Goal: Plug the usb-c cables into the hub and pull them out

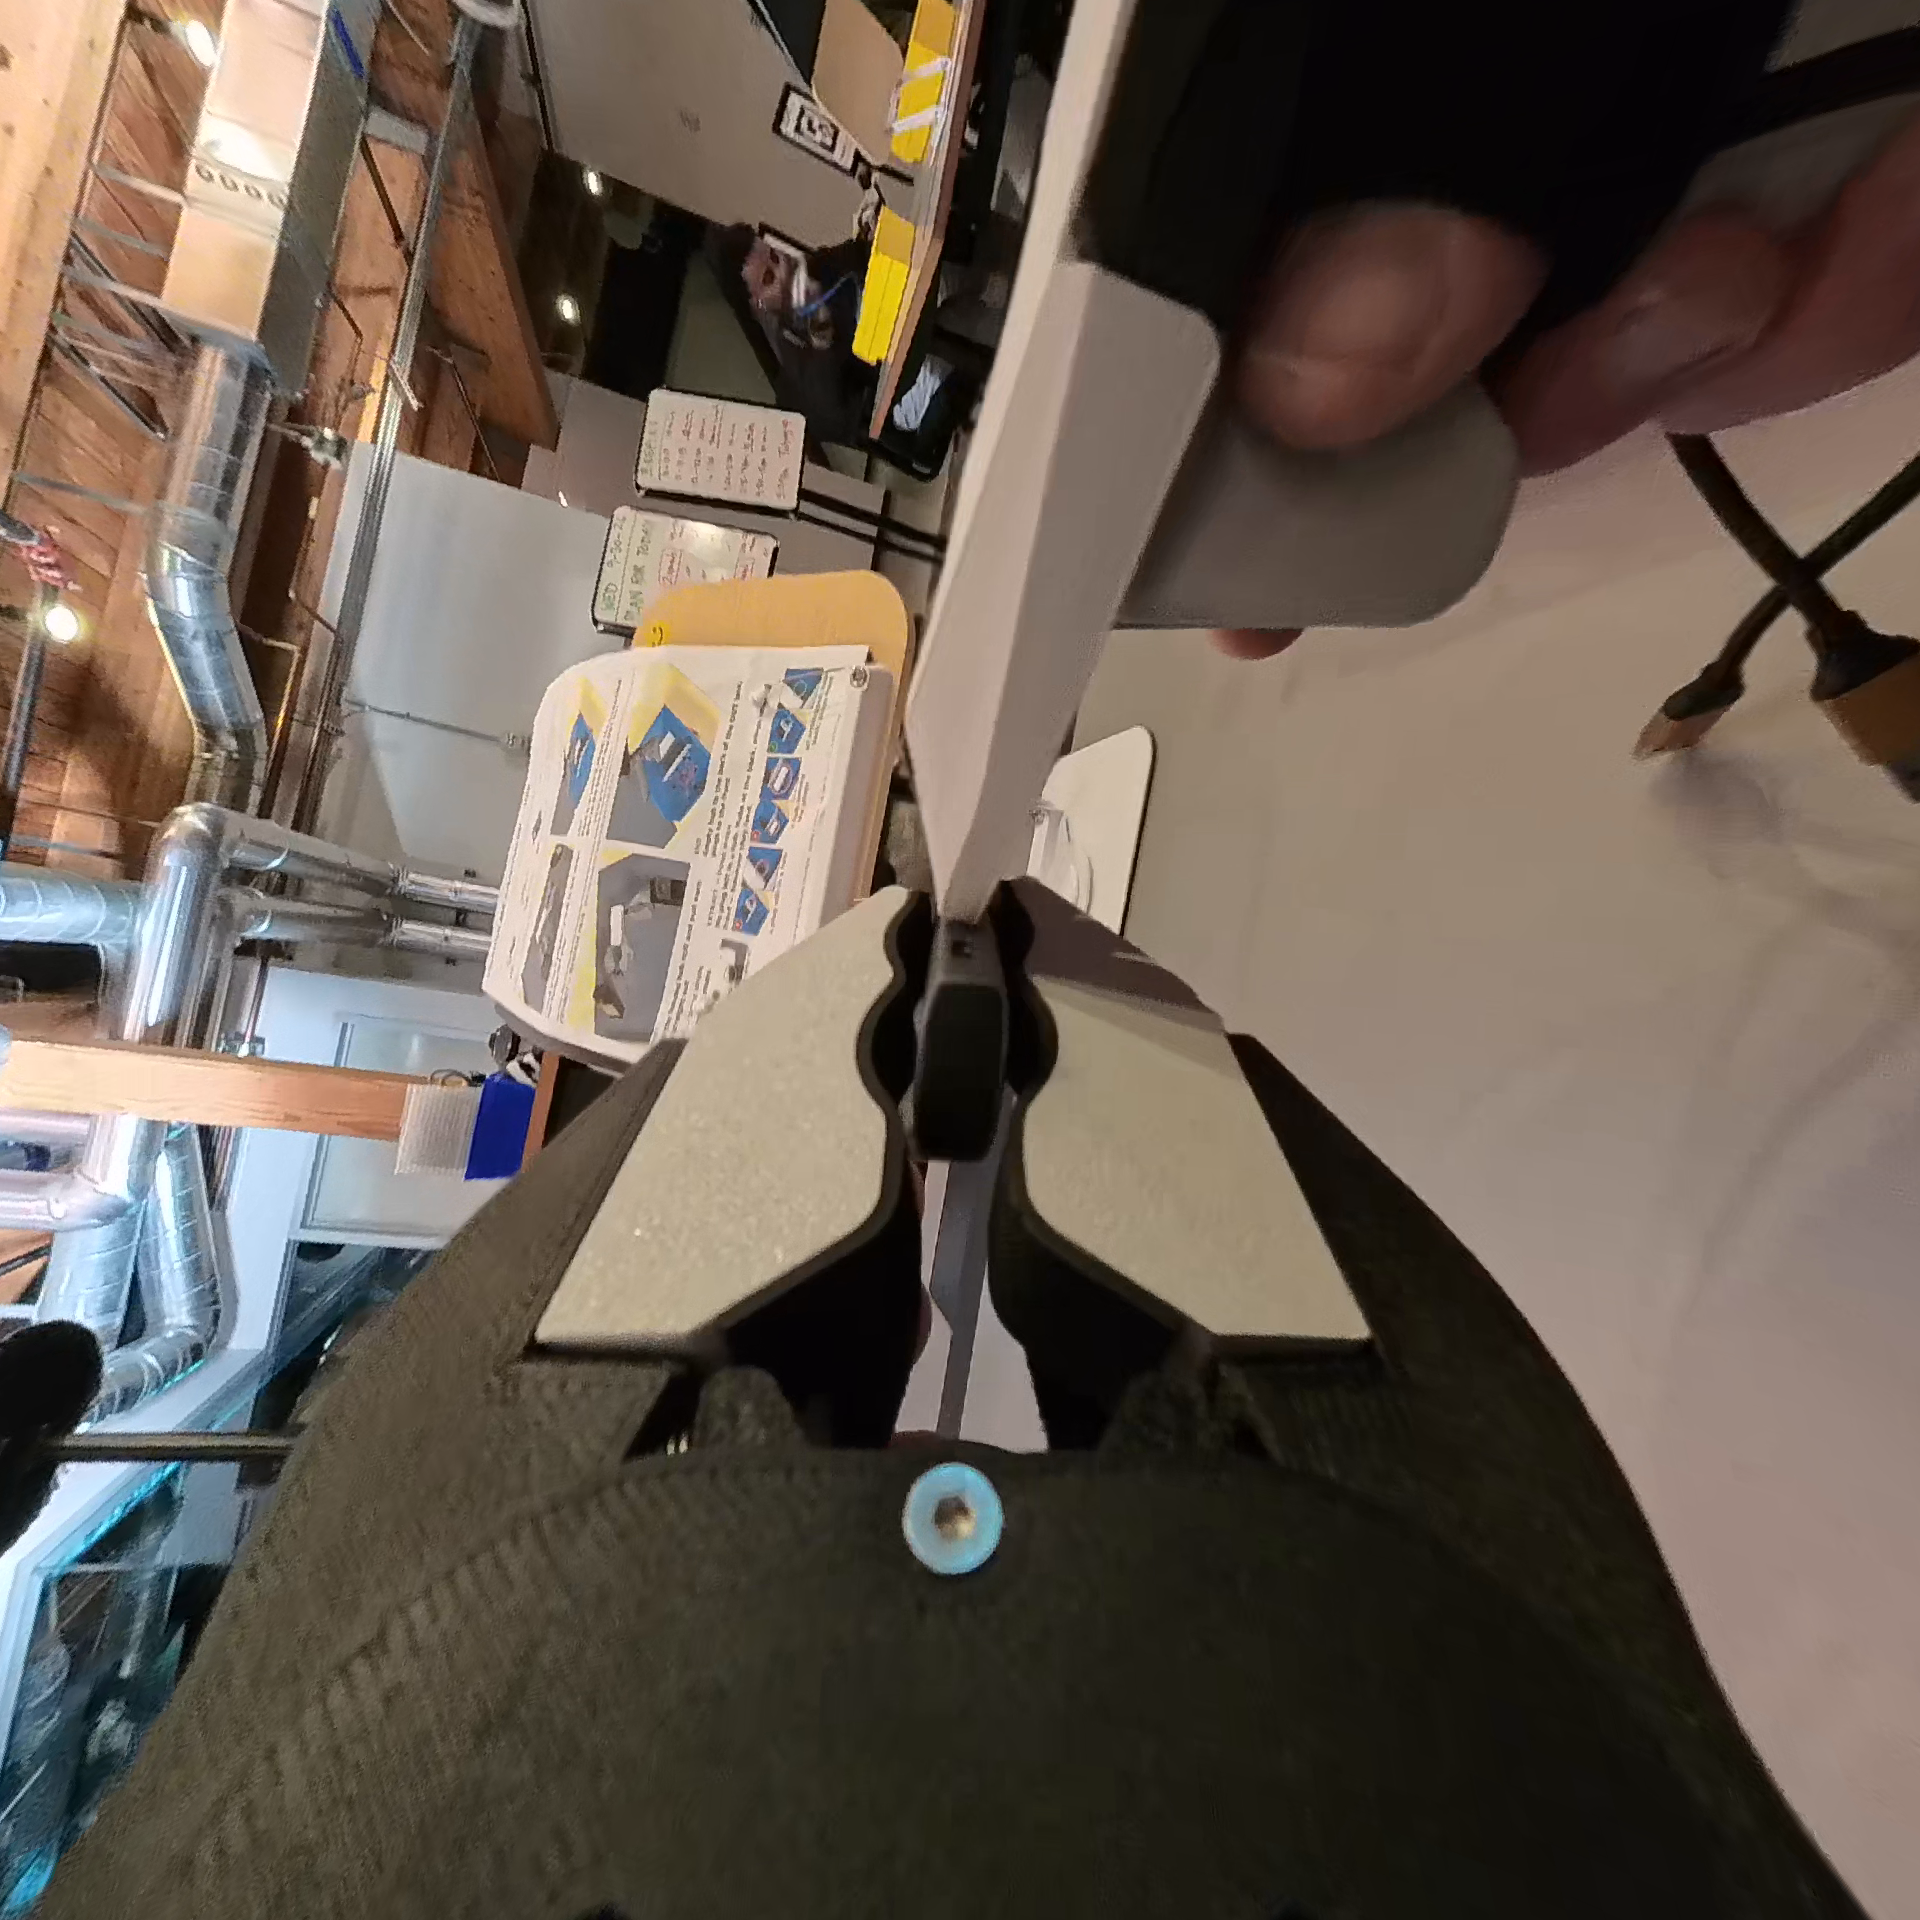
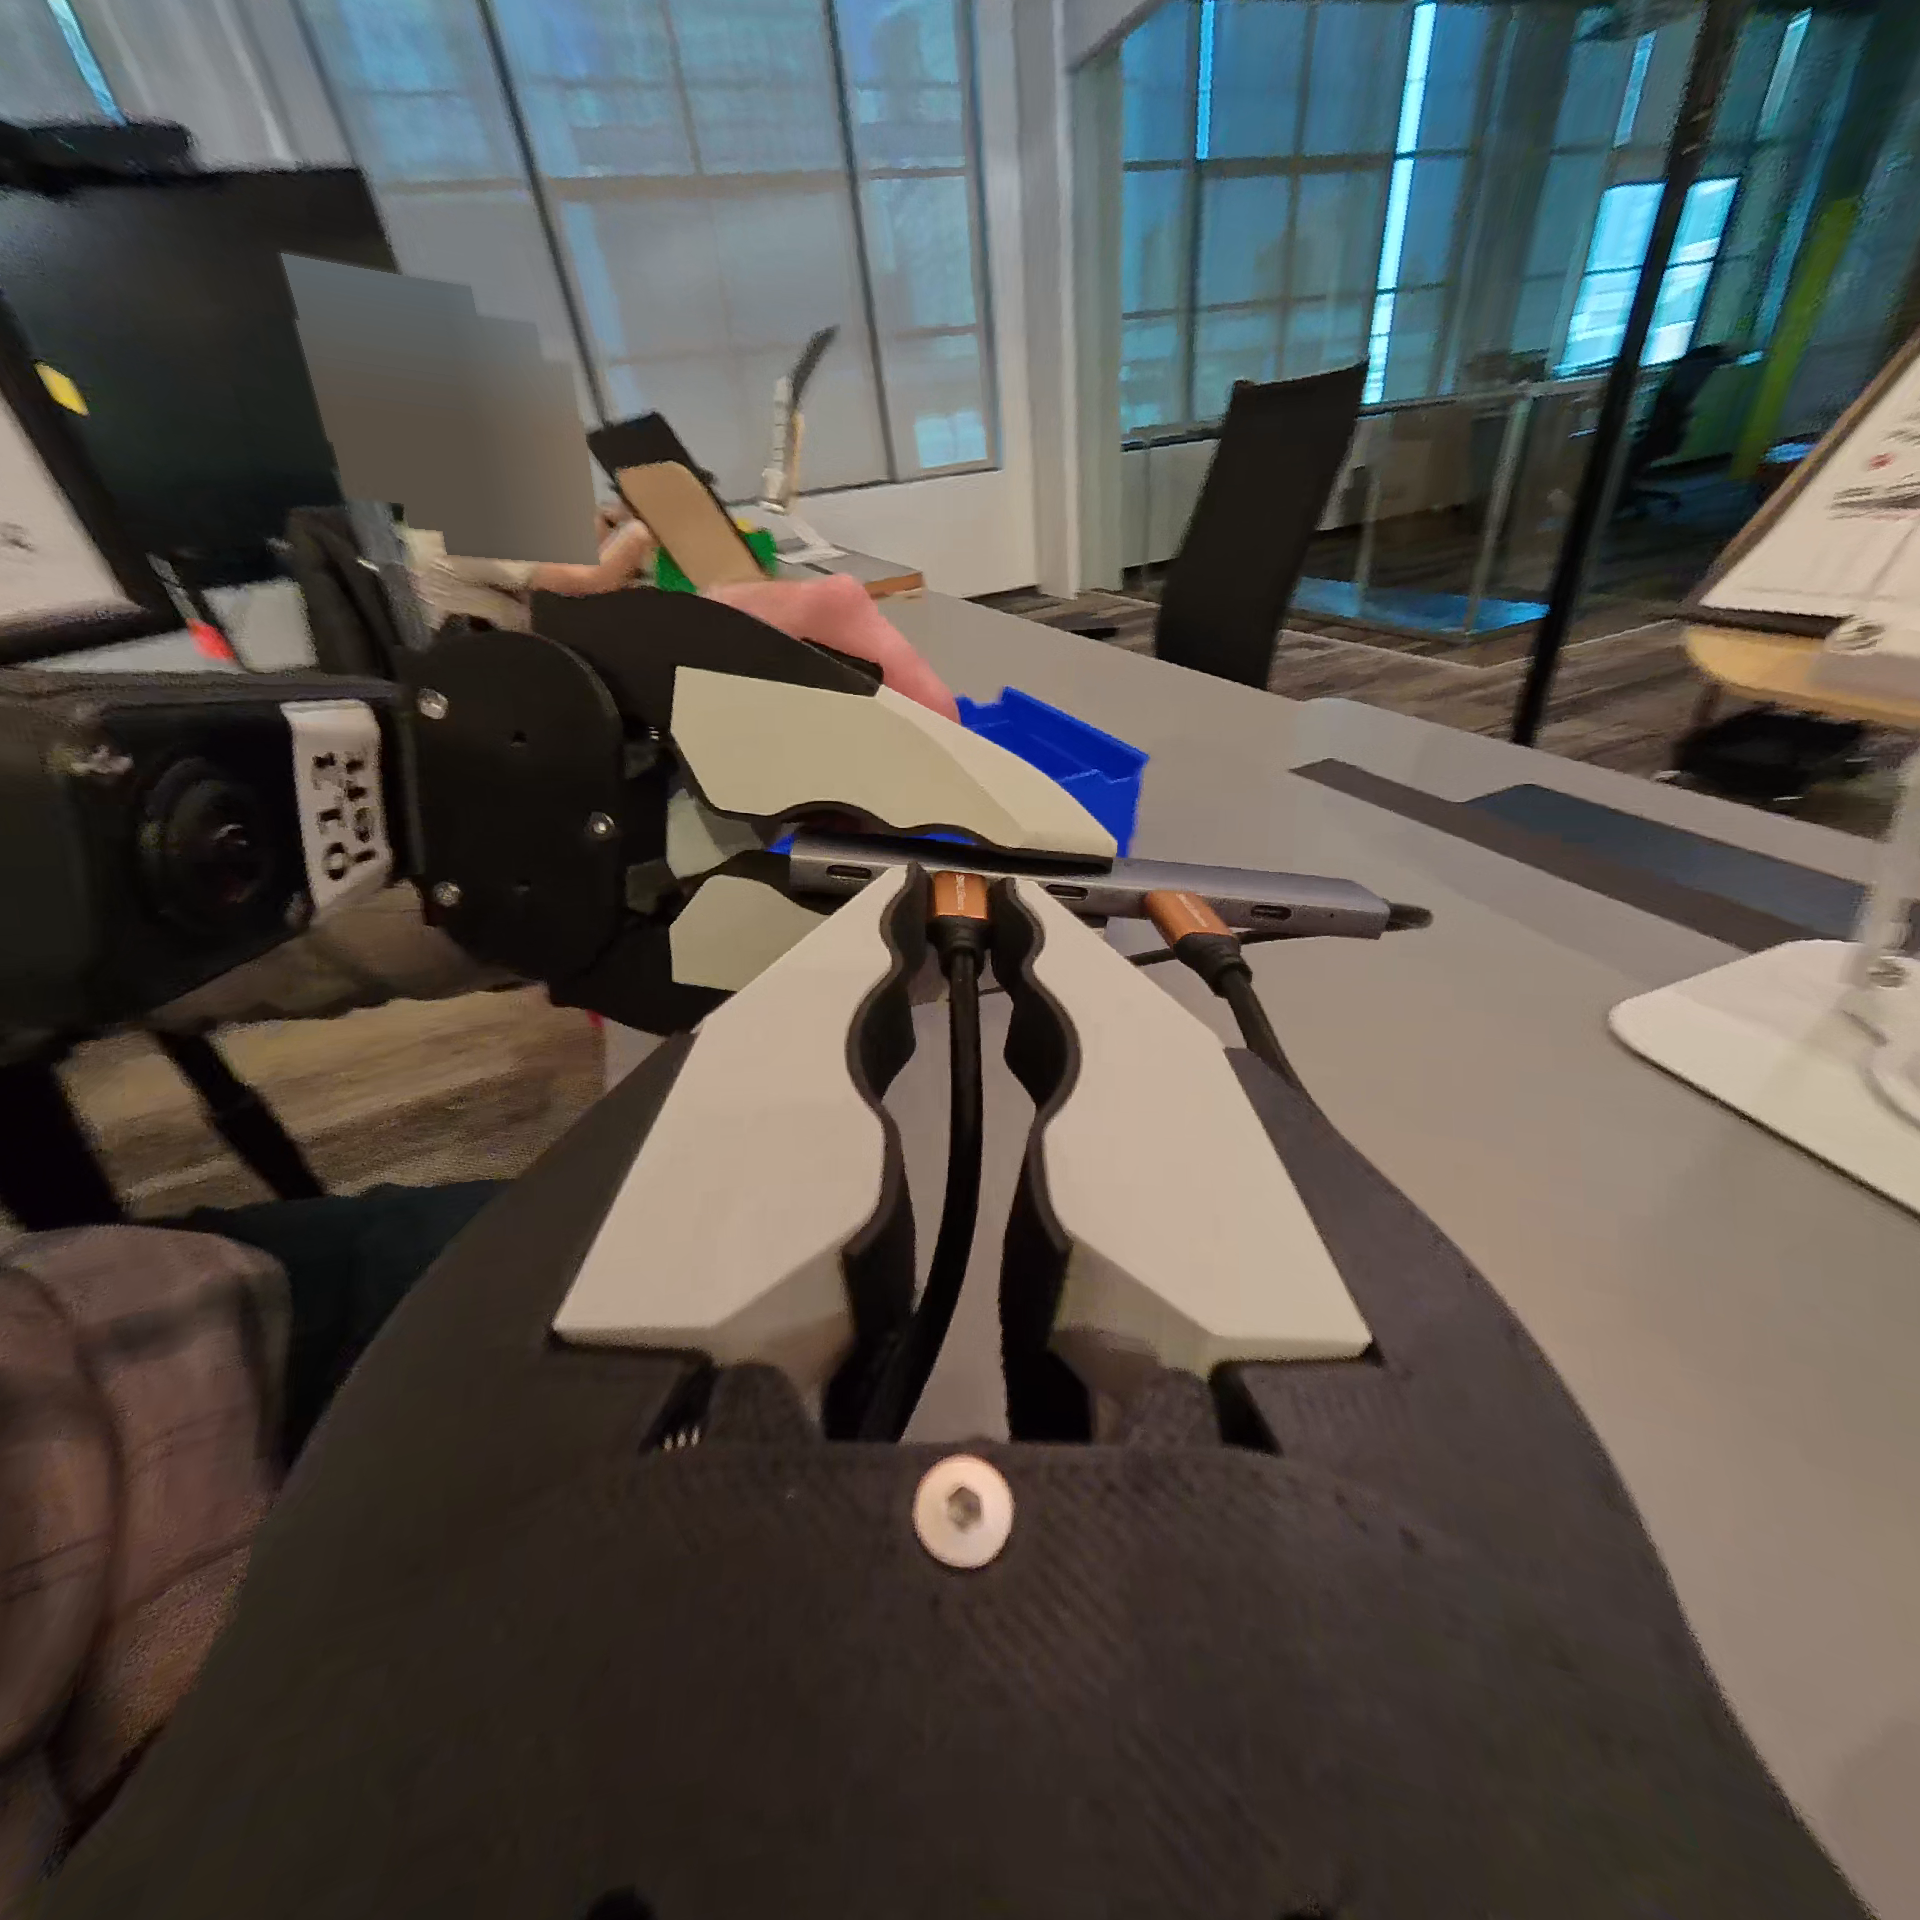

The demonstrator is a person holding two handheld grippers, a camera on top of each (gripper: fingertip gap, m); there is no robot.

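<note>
Hub [image 2: 1226, 896] between left gripper [image 2: 894, 862] fingers

grey hub [image 2: 1226, 896], copper-and-black usb-c cables [image 2: 961, 997], blue bin [image 2: 1070, 758], pale grey table [image 2: 1507, 1195], black ribbed gripper bodies

Black ribbed tongs [image 2: 951, 914], pale grey wavy-edged fingers [image 2: 748, 1122]

Left wrist view rolled sideways, close along its jaws, right wrist view level, both sharing the hub [image 2: 1091, 883]
</note>
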